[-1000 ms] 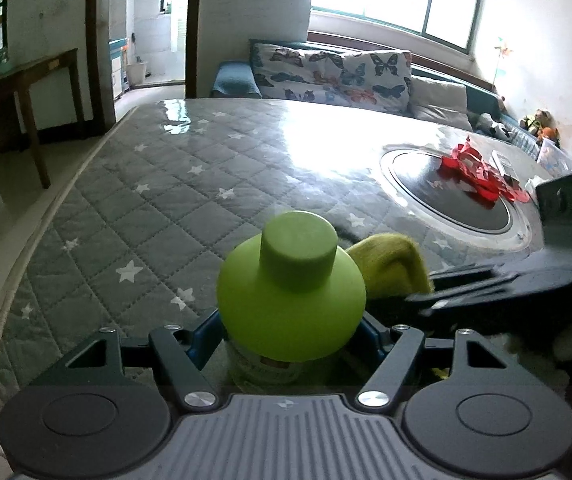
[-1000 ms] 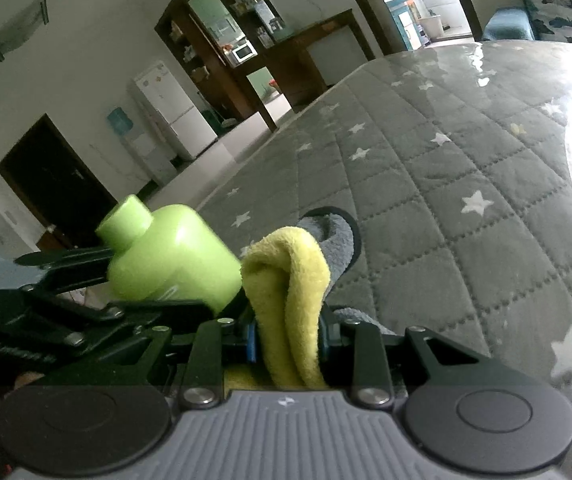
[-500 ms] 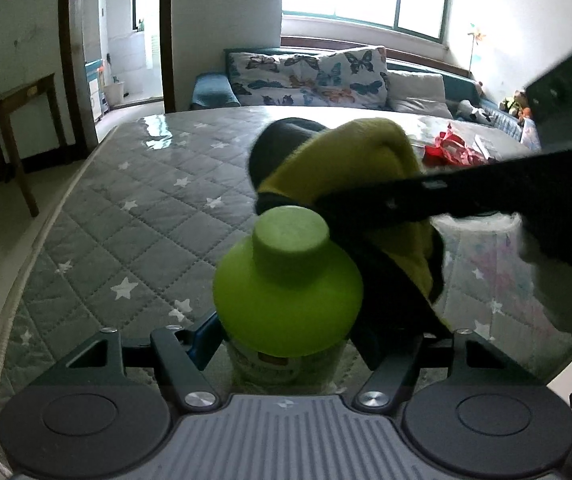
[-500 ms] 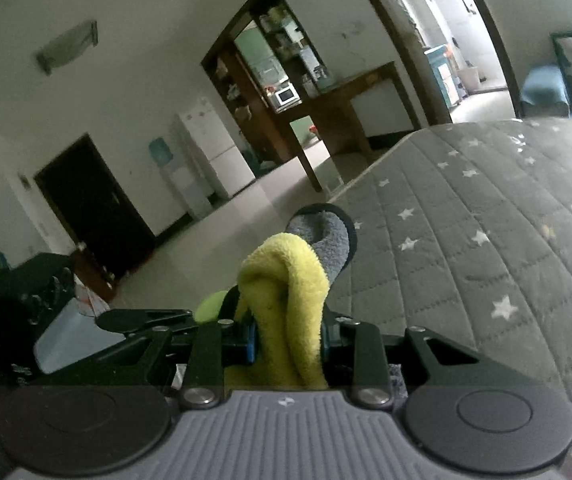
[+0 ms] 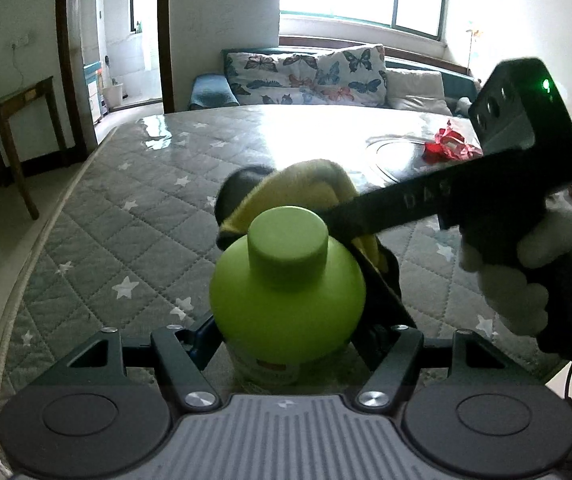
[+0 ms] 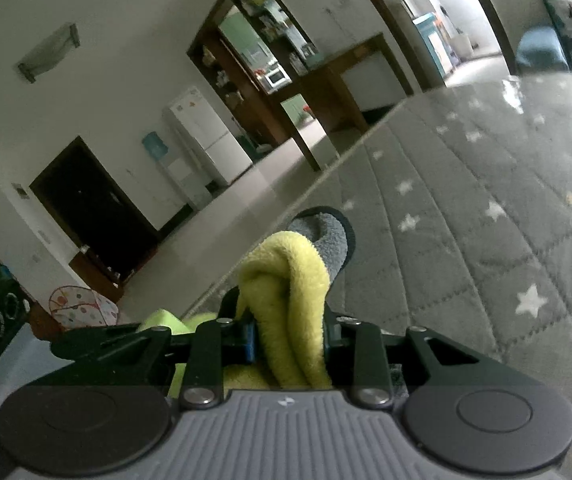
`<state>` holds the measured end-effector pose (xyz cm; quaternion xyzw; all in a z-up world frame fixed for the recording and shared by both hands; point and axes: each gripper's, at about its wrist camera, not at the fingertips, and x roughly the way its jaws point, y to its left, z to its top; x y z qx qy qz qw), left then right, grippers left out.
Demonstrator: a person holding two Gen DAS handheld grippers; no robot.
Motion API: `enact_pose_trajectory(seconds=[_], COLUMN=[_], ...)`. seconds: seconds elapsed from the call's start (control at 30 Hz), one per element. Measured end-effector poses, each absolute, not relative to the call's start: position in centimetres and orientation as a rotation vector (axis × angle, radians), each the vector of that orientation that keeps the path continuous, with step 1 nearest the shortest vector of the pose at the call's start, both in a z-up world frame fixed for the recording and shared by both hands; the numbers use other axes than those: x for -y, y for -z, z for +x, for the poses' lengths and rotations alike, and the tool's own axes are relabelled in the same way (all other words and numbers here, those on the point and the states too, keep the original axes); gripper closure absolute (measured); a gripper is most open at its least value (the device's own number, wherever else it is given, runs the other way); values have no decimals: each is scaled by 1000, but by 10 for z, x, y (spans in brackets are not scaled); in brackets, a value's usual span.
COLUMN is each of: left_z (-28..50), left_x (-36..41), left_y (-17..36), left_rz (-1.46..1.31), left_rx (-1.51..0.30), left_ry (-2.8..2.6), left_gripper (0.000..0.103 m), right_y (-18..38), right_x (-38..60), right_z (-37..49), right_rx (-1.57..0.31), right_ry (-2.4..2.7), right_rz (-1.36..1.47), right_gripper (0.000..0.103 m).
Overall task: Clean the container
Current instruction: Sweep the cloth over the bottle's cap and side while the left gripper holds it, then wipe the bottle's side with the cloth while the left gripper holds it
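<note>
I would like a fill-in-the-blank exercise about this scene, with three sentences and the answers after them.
1. The left claw is shut on a bottle whose colour is ____.
2. The right claw is shut on a yellow and grey ____.
3. The quilted table cover is grey with a pattern of white ____.

Missing words: green; cloth; stars

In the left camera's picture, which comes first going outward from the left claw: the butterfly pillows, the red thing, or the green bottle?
1. Green bottle: held in the left claw, centre.
2. Red thing: on the table, far right.
3. Butterfly pillows: on the sofa beyond the table, at the back.
</note>
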<state>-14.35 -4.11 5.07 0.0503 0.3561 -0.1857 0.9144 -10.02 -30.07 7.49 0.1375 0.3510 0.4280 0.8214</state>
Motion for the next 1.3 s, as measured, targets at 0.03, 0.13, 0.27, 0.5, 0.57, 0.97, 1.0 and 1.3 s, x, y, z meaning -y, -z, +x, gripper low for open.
enact_pose_trajectory(seconds=[0.03, 0.13, 0.27, 0.5, 0.57, 0.97, 1.0, 1.3], left_z=[-143, -143, -144, -147, -149, -144, -145, -134], left_x=[41, 41, 40, 39, 37, 35, 36, 45], left_y=[-51, -51, -52, -57, -59, -65, -64, -68], left_rz=[104, 108, 106, 82, 50, -75, -66, -4], left_rx=[-734, -736, -740, -738, -736, -739, -735, -709], left_ry=[382, 378, 372, 351, 332, 240, 240, 299], left_gripper=[31, 31, 31, 30, 28, 29, 30, 31], right_y=[-73, -68, -60, -47, -44, -38, -38, -40], right_x=[301, 303, 306, 310, 312, 313, 316, 340], right_z=[-100, -101, -102, -103, -103, -121, -122, -127], right_rx=[-754, -774, -800, -846, -859, -837, -834, -805], right_ry=[-908, -900, -890, -871, -866, -807, -798, -720], right_rz=[292, 289, 285, 278, 276, 241, 245, 286], right_gripper=[75, 75, 75, 75, 75, 75, 75, 75])
